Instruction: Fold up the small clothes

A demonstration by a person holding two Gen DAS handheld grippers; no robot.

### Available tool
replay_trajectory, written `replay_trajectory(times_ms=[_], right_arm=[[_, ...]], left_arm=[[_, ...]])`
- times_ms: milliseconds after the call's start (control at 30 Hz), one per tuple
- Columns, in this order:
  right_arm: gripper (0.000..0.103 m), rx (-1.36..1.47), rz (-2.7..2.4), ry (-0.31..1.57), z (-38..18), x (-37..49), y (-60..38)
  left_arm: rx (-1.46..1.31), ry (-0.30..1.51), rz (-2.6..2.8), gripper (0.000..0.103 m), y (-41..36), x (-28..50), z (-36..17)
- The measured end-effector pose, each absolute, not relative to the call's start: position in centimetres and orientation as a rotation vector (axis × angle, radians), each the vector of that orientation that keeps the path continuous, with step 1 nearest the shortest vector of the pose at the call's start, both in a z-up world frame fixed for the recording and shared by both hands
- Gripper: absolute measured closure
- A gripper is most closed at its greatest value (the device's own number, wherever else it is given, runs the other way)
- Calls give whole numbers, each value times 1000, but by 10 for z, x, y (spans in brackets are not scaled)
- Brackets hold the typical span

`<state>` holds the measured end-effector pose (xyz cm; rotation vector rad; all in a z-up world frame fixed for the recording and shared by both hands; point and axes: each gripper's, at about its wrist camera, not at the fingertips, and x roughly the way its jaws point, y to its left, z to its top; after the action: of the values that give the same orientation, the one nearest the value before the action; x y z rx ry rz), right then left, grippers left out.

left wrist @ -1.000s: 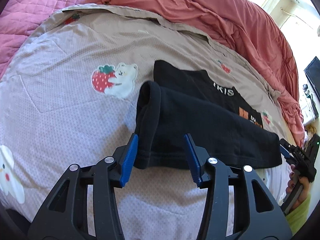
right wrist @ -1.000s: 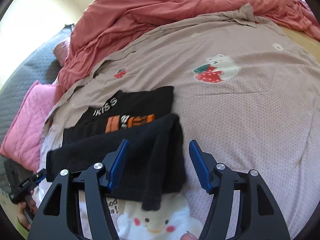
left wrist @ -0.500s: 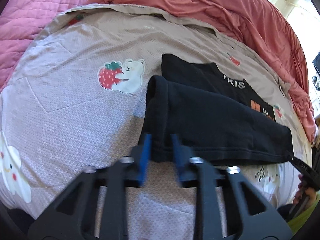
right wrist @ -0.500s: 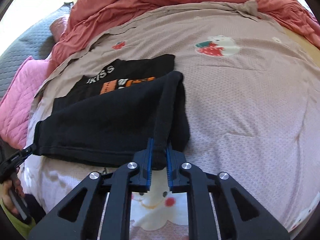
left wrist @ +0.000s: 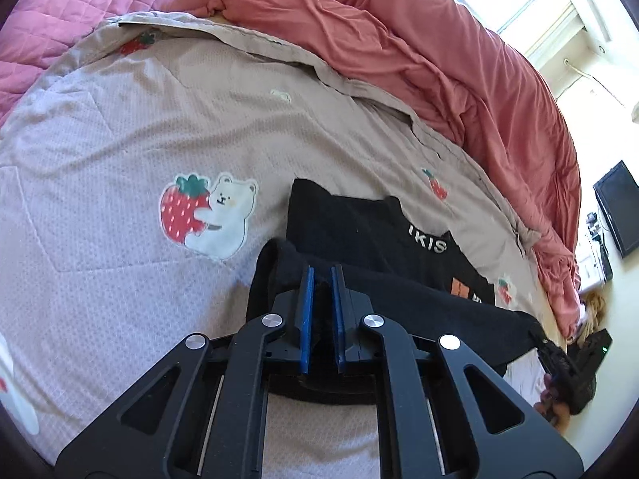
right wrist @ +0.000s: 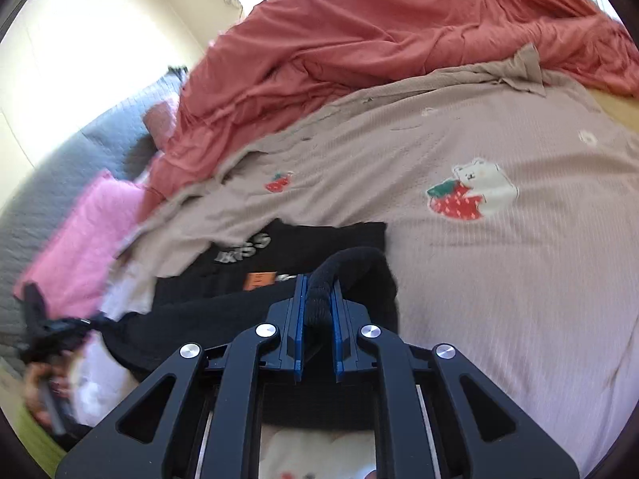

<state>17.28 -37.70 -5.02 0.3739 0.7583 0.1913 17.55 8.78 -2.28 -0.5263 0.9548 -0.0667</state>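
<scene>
Black fabric of the small garment [left wrist: 419, 303] sits pinched in both tools: the left gripper [left wrist: 322, 275] has its blue jaws drawn narrow on one corner of the folded-over edge, and the right gripper [right wrist: 319, 287] clamps a rolled hem at the opposite corner, a thick loop of cloth arching up out of its jaws. Both pairs of jaws have just been closing, each with black cloth between them. The garment lies on the bed, on a beige blanket [left wrist: 120, 127] printed with a strawberry-and-bear patch [left wrist: 207, 215], with its near half doubled over so that white lettering [left wrist: 428, 240] and an orange label [left wrist: 460, 288] show beyond the fold. A rumpled red duvet [left wrist: 419, 56] is heaped along the blanket's far edge, and a pink quilted cover [left wrist: 80, 4] lies beside it. At the right edge of the left wrist view, a hand [left wrist: 555, 407] grips the other tool's handle.
</scene>
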Motion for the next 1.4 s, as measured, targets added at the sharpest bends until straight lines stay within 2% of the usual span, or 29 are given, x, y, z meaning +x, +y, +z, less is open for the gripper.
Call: replay_trajectory(times_ms=[233, 300, 333, 367, 533, 600, 633, 667, 867, 1100, 1167, 1300, 1367, 1400], right_arm=[[93, 262, 158, 838, -80, 209, -362], [93, 263, 157, 845, -82, 209, -361], [92, 269, 159, 843, -82, 208, -362], [90, 277, 159, 843, -81, 207, -363], [90, 396, 170, 850, -80, 203, -375], [88, 449, 184, 855, -81, 202, -380], [88, 460, 190, 860, -81, 203, -380], [88, 461, 190, 862, -80, 203, -380], [88, 437, 190, 848, -76, 202, -379], [88, 428, 162, 827, -76, 204, -386], [76, 432, 146, 823, -77, 204, -388], [66, 453, 119, 829, -81, 205, -394], [56, 464, 106, 827, -82, 205, -398], [56, 467, 99, 825, -81, 205, -399]], left_arm=[[-541, 987, -76, 95, 96, 151, -37], [-572, 1000, -82, 84, 101, 145, -42], [-586, 1005, -88, 71, 102, 143, -44], [-600, 1006, -96, 67, 102, 141, -45], [-584, 1010, -104, 61, 90, 142, -47], [-538, 1036, -72, 65, 82, 148, -49], [-524, 1044, -73, 91, 78, 150, -50], [-506, 1050, -79, 98, 74, 152, -49], [-486, 1006, -133, 98, 61, 177, -30], [-602, 913, -75, 98, 90, 222, -24], [-601, 909, -29, 98, 99, 233, -30], [-627, 956, 30, 97, 117, 256, -58], [-644, 975, 40, 95, 121, 260, -69], [-652, 980, 37, 94, 122, 260, -74]])
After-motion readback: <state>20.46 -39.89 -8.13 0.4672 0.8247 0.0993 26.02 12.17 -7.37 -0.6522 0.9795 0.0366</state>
